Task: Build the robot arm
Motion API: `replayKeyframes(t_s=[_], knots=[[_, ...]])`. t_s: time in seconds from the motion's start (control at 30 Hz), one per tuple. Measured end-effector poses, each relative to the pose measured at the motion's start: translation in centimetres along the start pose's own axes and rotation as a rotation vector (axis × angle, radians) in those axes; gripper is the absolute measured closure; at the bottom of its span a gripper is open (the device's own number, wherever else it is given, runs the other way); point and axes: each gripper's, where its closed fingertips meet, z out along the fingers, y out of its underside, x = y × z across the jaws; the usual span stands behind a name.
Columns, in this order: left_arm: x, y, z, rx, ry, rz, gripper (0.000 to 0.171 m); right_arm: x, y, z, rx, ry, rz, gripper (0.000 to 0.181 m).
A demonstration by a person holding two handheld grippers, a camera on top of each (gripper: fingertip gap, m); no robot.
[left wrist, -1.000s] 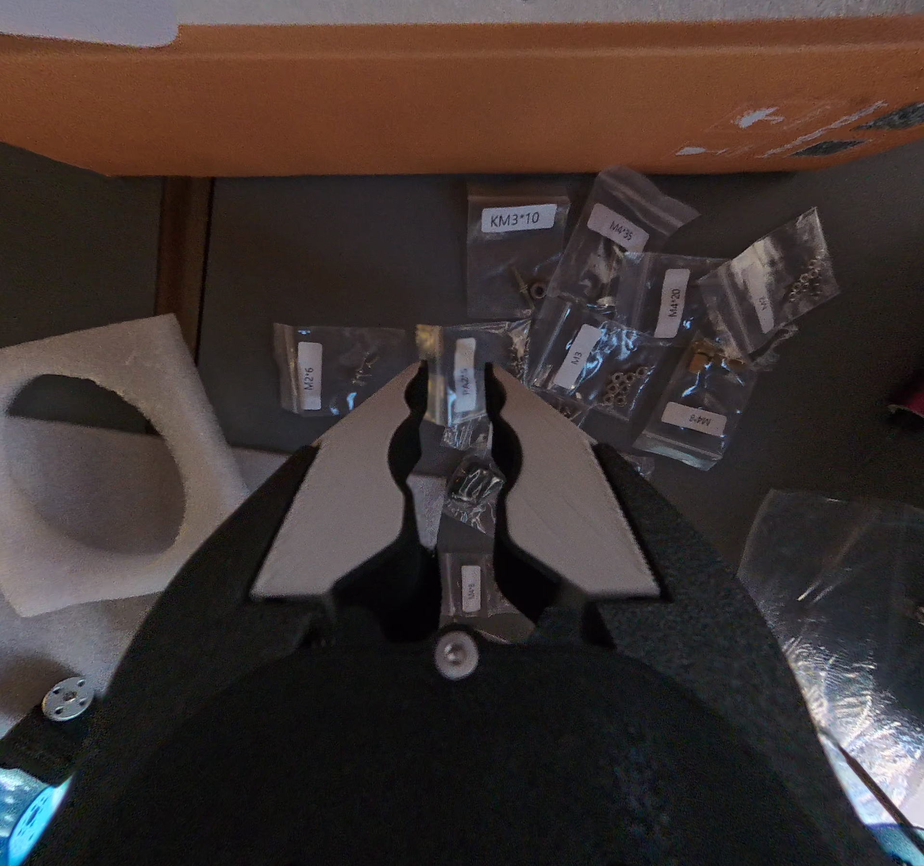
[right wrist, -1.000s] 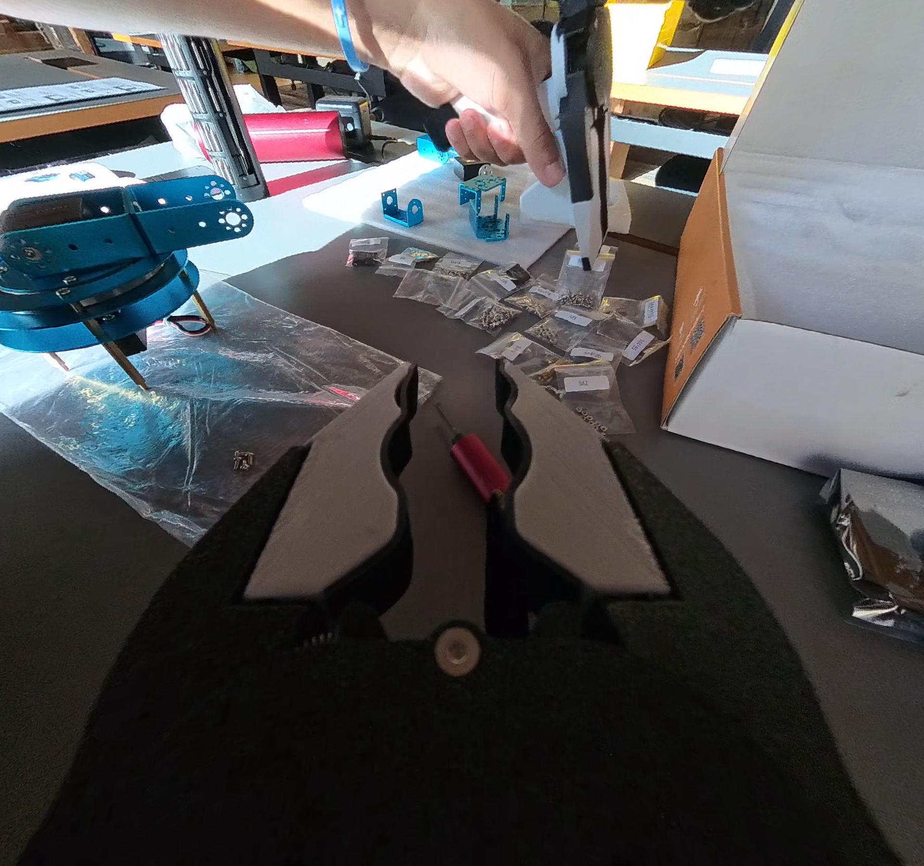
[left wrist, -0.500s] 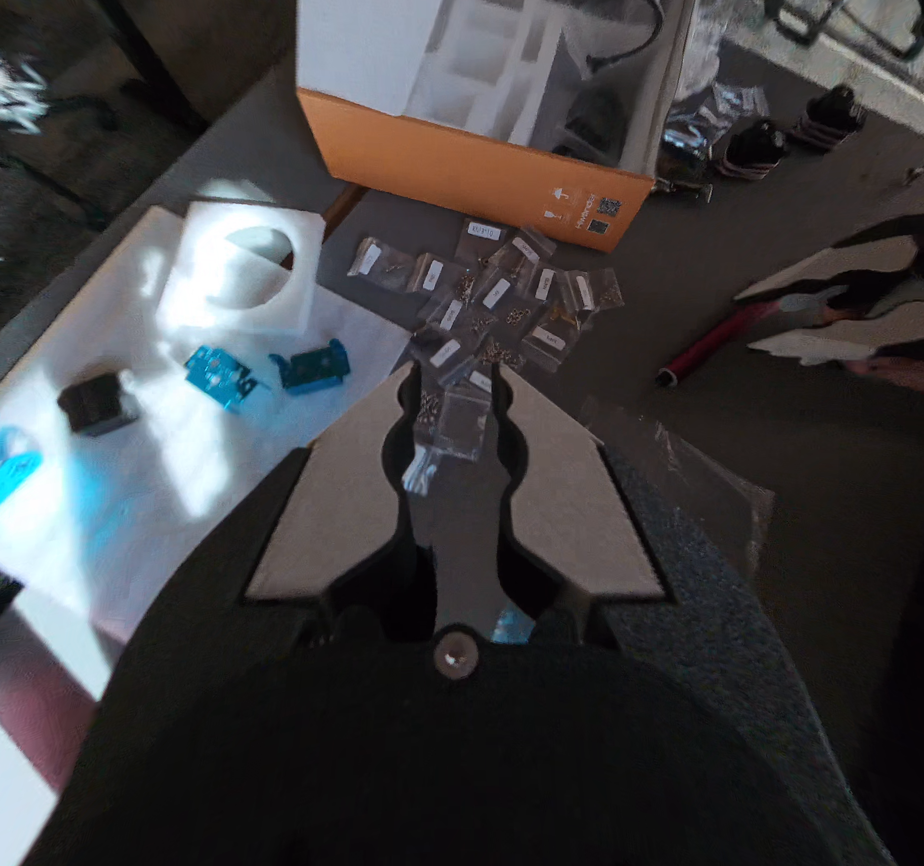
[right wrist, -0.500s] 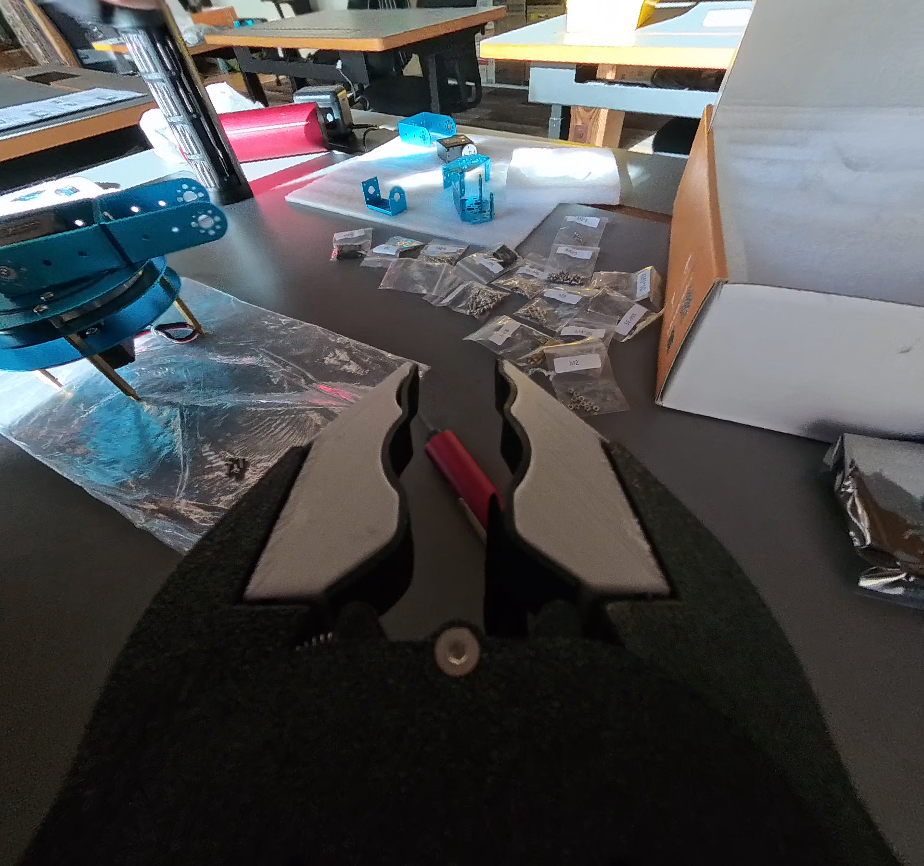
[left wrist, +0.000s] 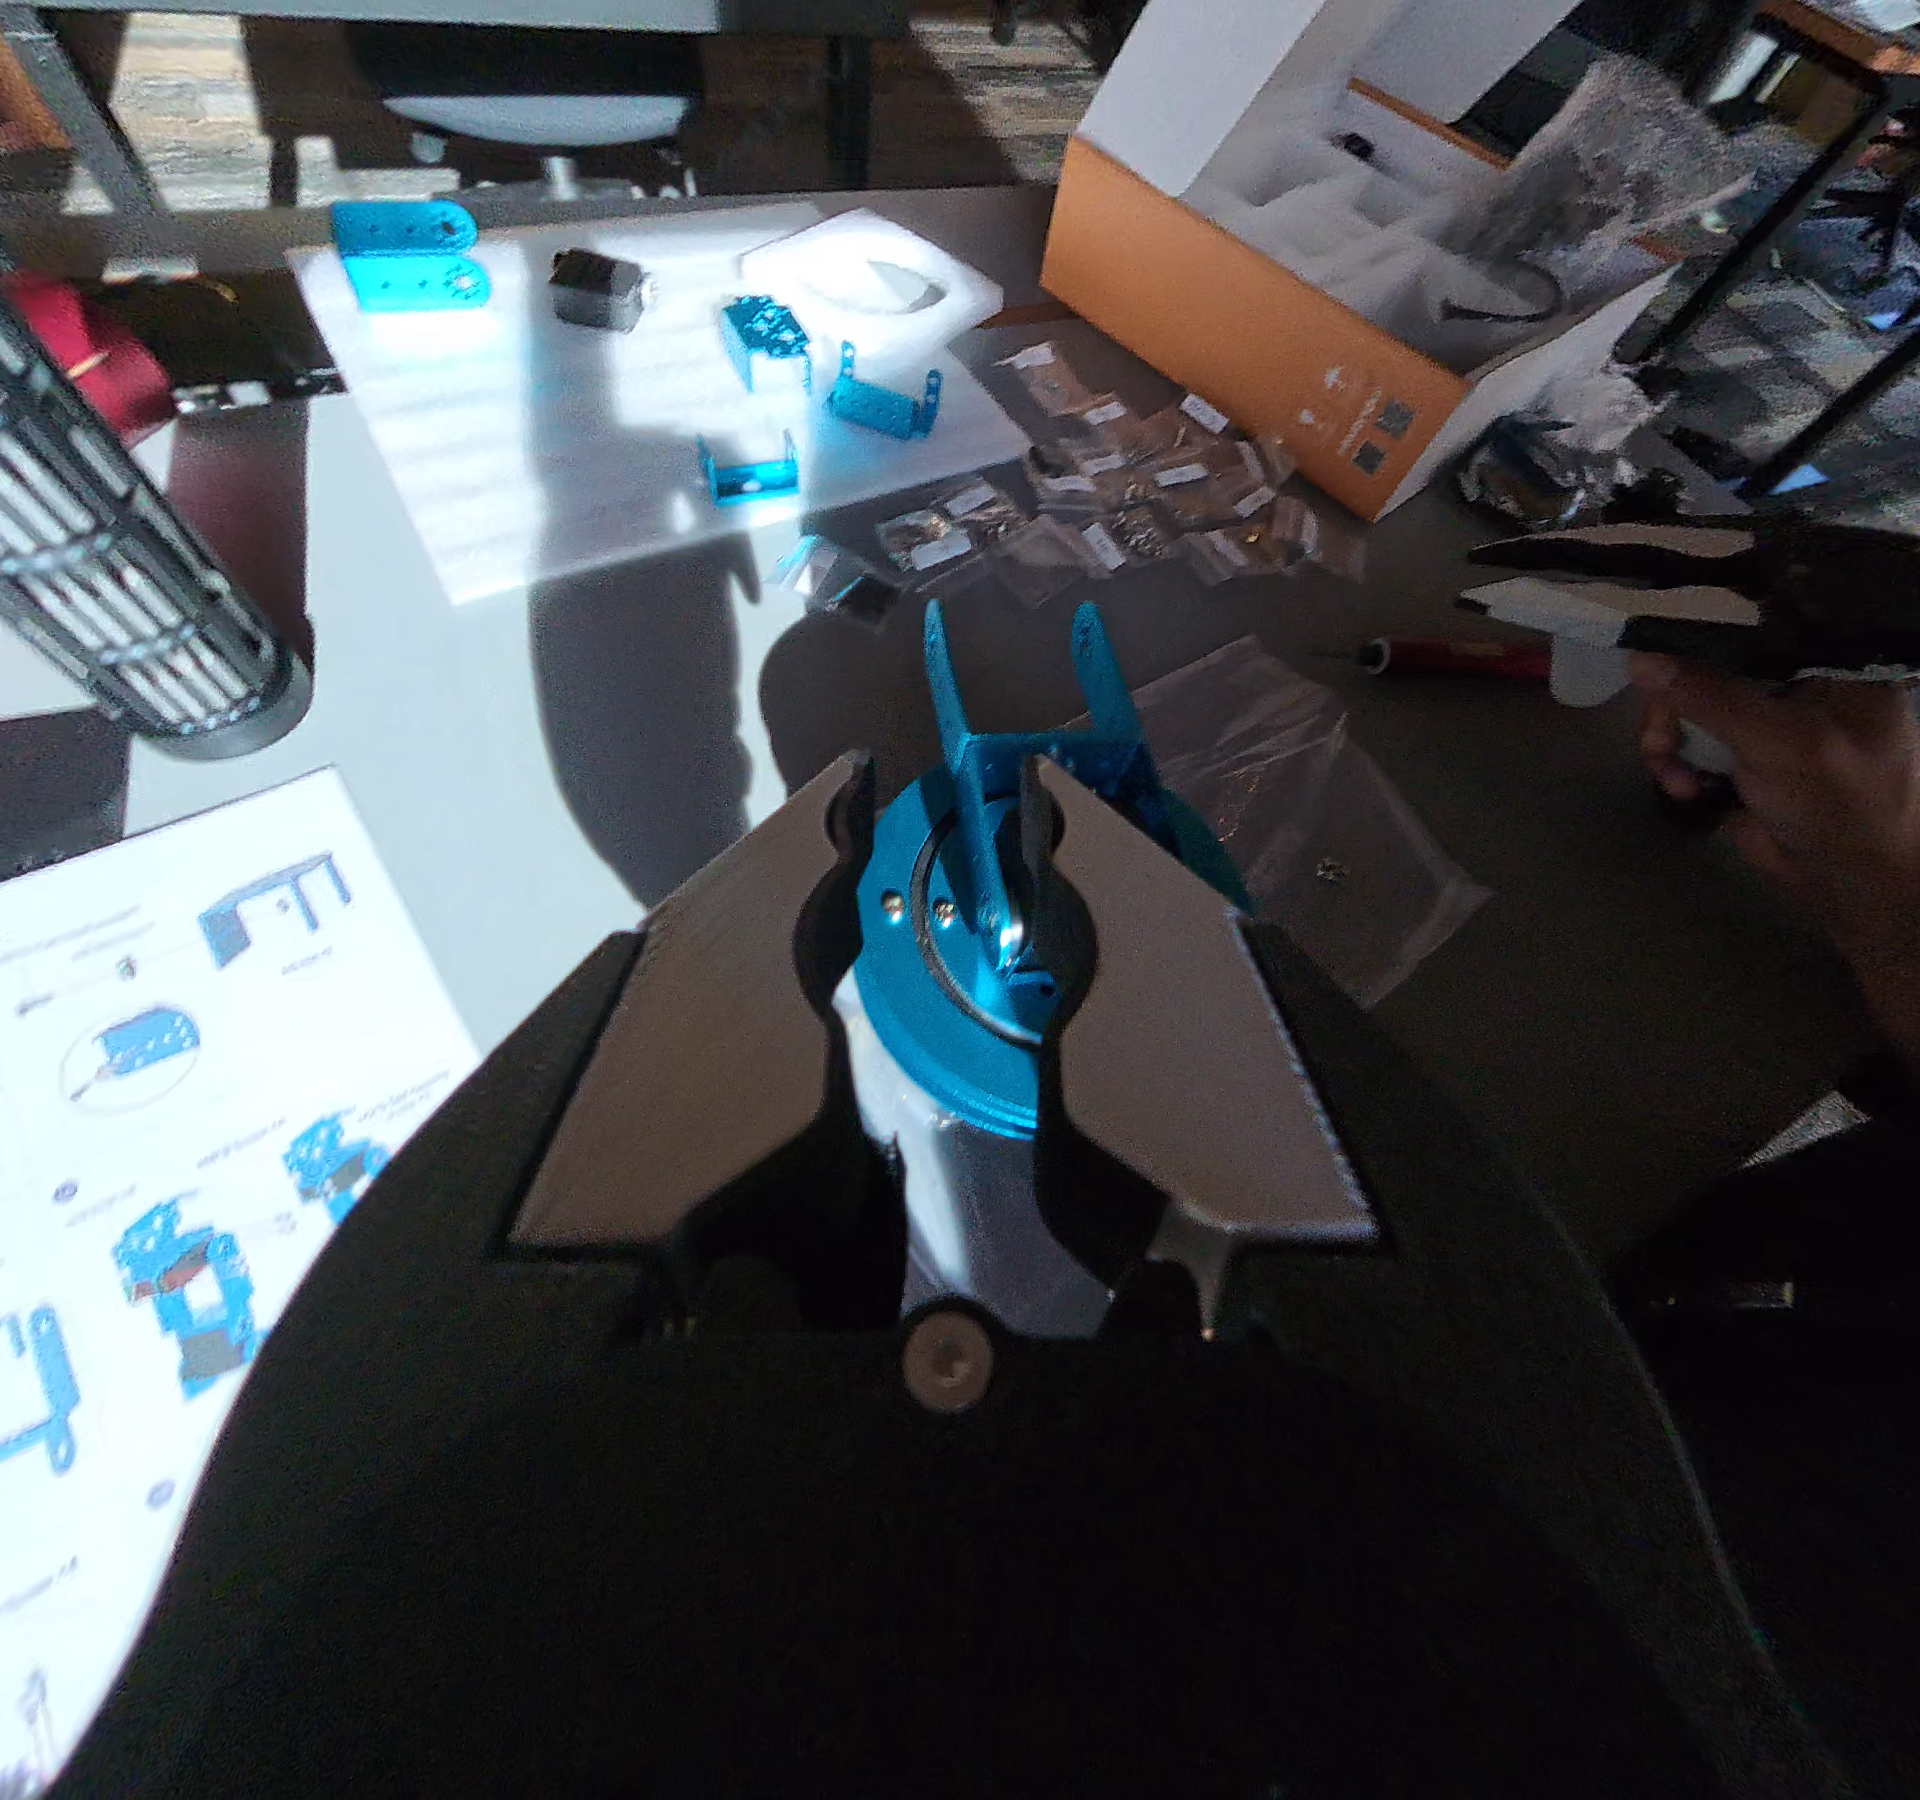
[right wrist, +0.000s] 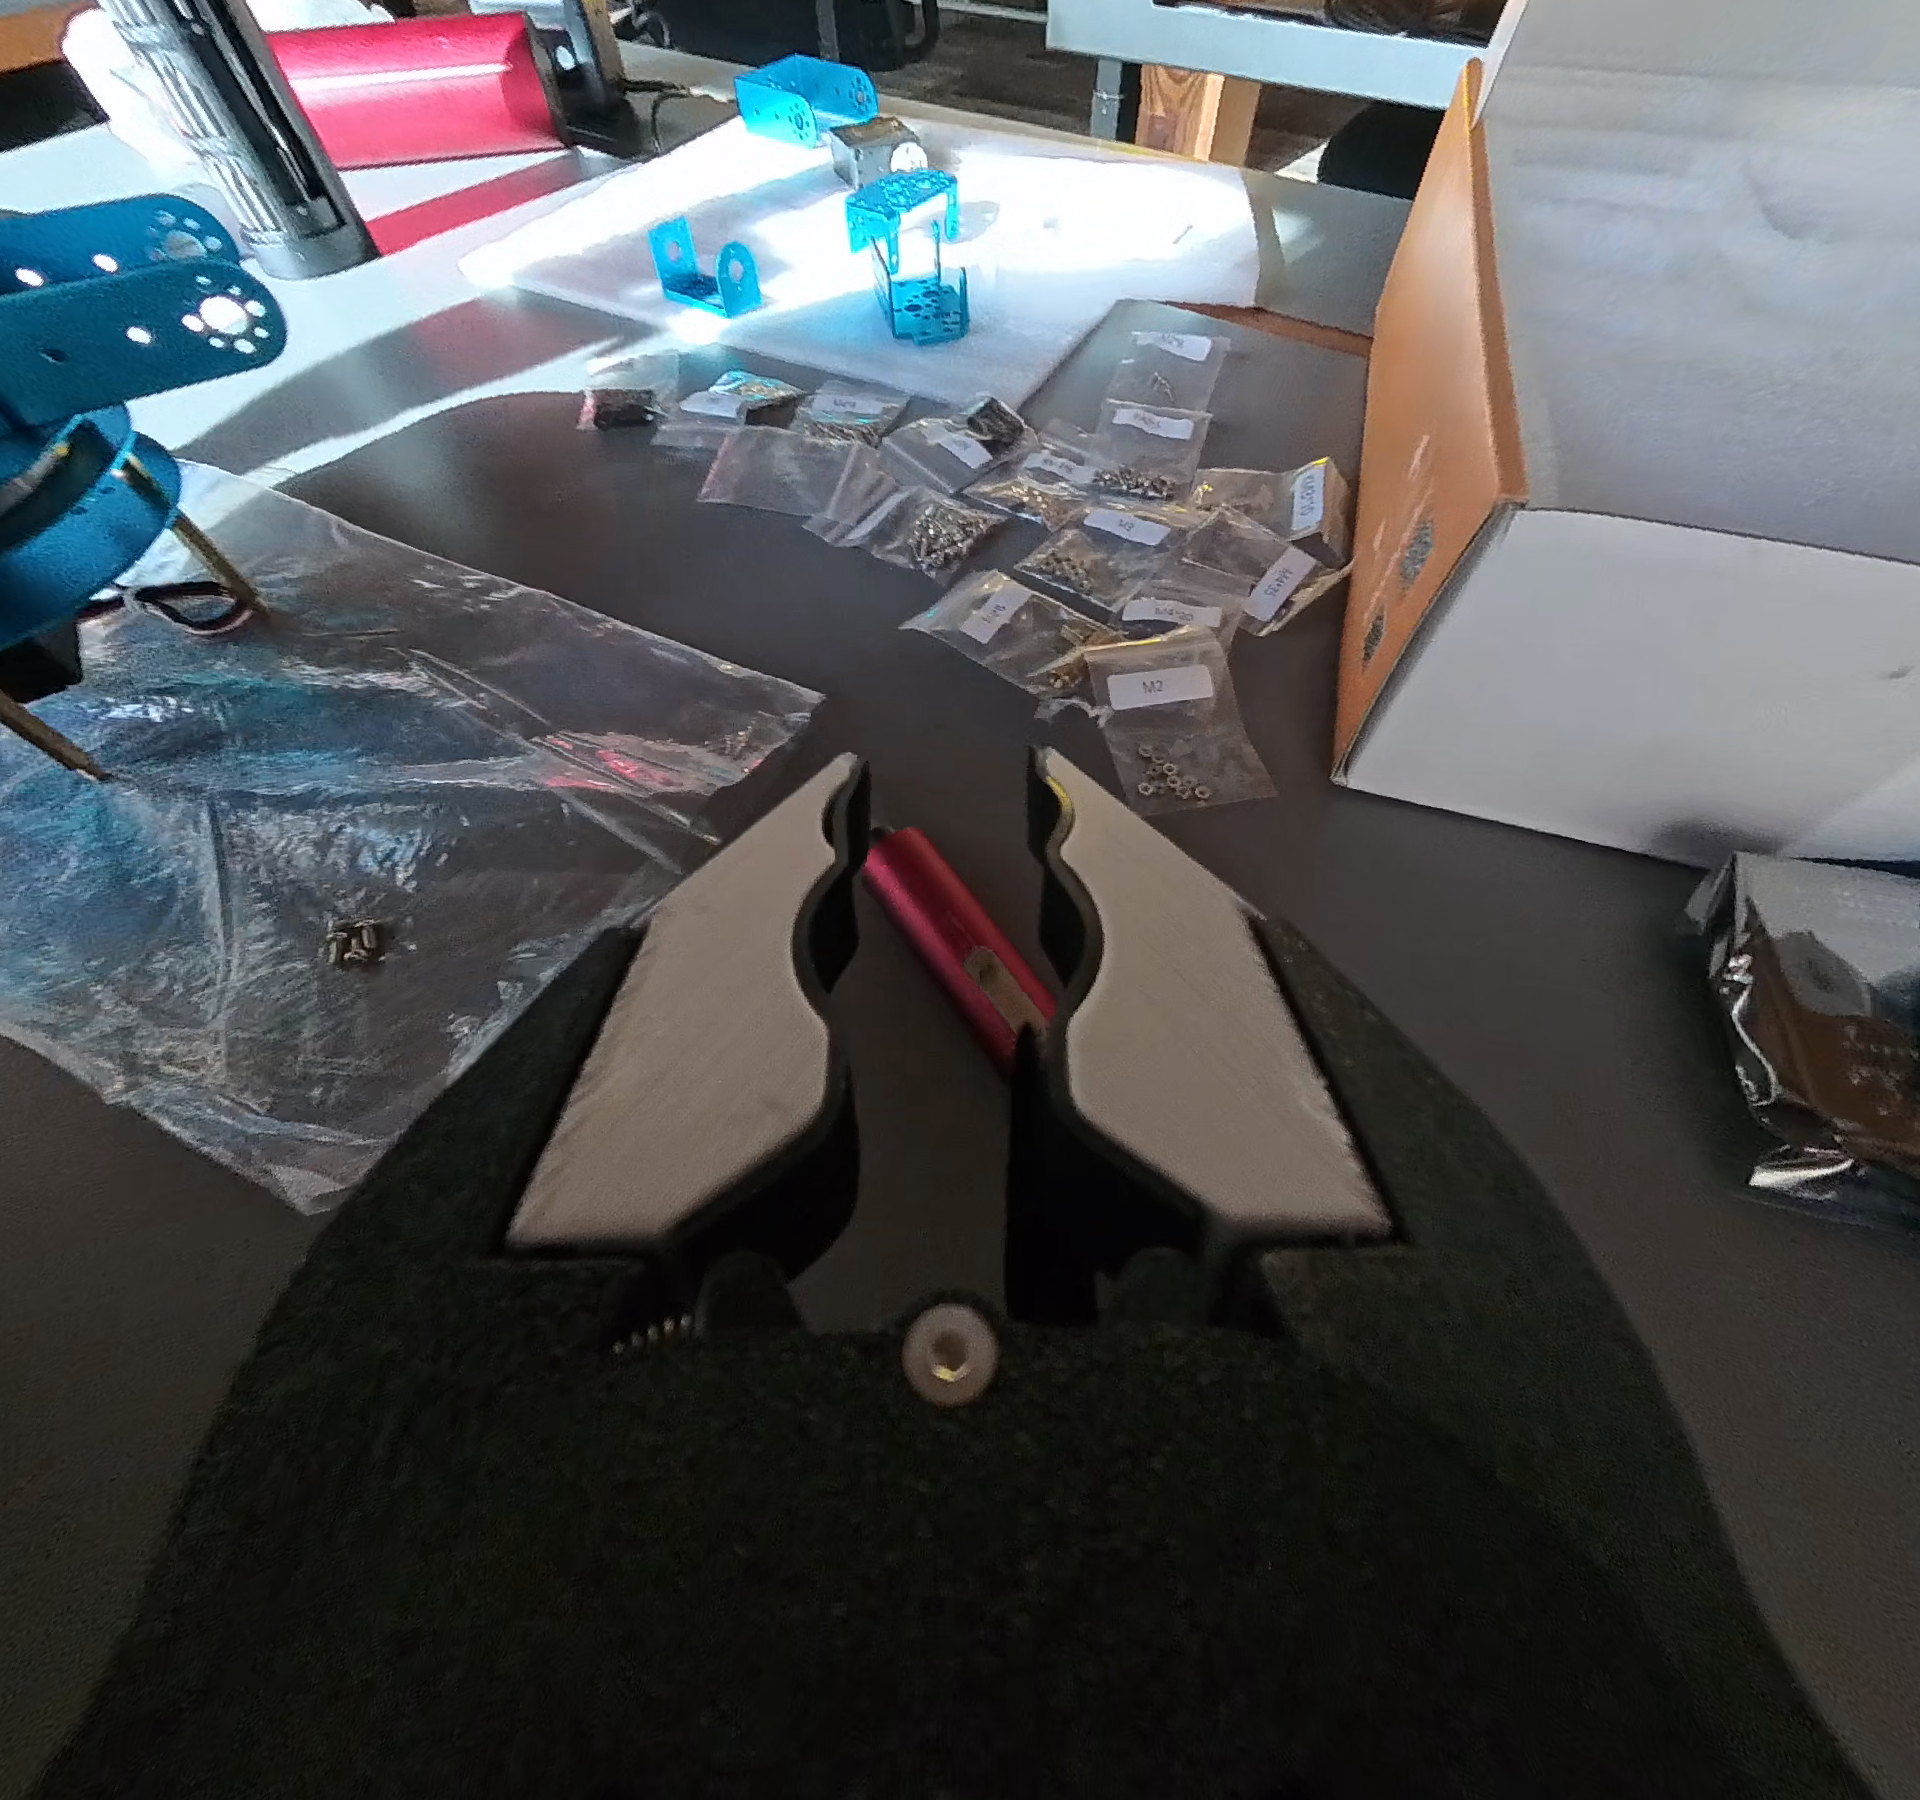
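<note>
My left gripper (left wrist: 940, 776) is open and hangs just above a blue round base (left wrist: 925, 981) with an upright blue bracket (left wrist: 1039, 711). The base shows between its fingers. A pale, clear patch low between the fingers cannot be made out. My right gripper (right wrist: 945, 784) is open and low over the dark table. The red screwdriver (right wrist: 945, 929) lies slanted between its fingers, which stand apart from the handle. In the left wrist view, the right gripper (left wrist: 1496, 571) is at the far right above the screwdriver (left wrist: 1455, 654), with a hand (left wrist: 1787, 794) behind it.
Several small screw bags (right wrist: 1039, 524) lie beside an orange and white box (right wrist: 1434, 503). The base (right wrist: 94, 462) stands on a clear plastic sheet (right wrist: 364, 763) with loose screws (right wrist: 353, 945). Blue brackets (right wrist: 707, 275) sit on white foam (right wrist: 1091, 223). An instruction sheet (left wrist: 208, 1075) and black lattice column (left wrist: 94, 555) are left. The left gripper's tips are roughly 35 centimetres from the right gripper's.
My left gripper rose from the screw bags and swung over to the blue base; the bag seen between its fingers no longer shows. My right gripper moved in around the screwdriver handle.
</note>
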Motion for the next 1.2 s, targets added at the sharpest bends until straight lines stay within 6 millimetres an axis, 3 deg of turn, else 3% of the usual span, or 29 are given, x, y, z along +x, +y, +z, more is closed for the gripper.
replayKeyframes(t_s=[0.2, 0.37, 0.5, 0.7, 0.97, 1.2], knots=[[-5.3, 5.8, -3.1, -0.060, -0.222, -0.103, 0.144, 0.5, 0.2, 0.3, -0.002, 0.005, 0.023, 0.151], [-9.2, 8.1, -9.1, 0.027, -0.348, -0.204, 0.144, 0.3, 0.2, 0.8, 0.004, -0.026, 0.042, 0.152], [-14.0, 10.7, -14.2, 0.076, -0.508, -0.239, 0.144, 0.3, -0.4, 1.0, 0.033, -0.040, 0.052, 0.150], [-19.5, 14.6, -19.1, 0.127, -0.581, -0.353, 0.145, 0.2, 0.1, 1.5, -0.005, 0.018, -0.029, 0.144], [-22.9, 17.5, -22.0, 0.132, -0.609, -0.383, 0.144, 0.4, 0.0, 1.4, -0.006, 0.111, -0.128, 0.148], [-23.0, 18.1, -21.4, 0.141, -0.568, -0.403, 0.144, 0.9, 0.2, 1.5, -0.023, 0.121, -0.093, 0.149]])
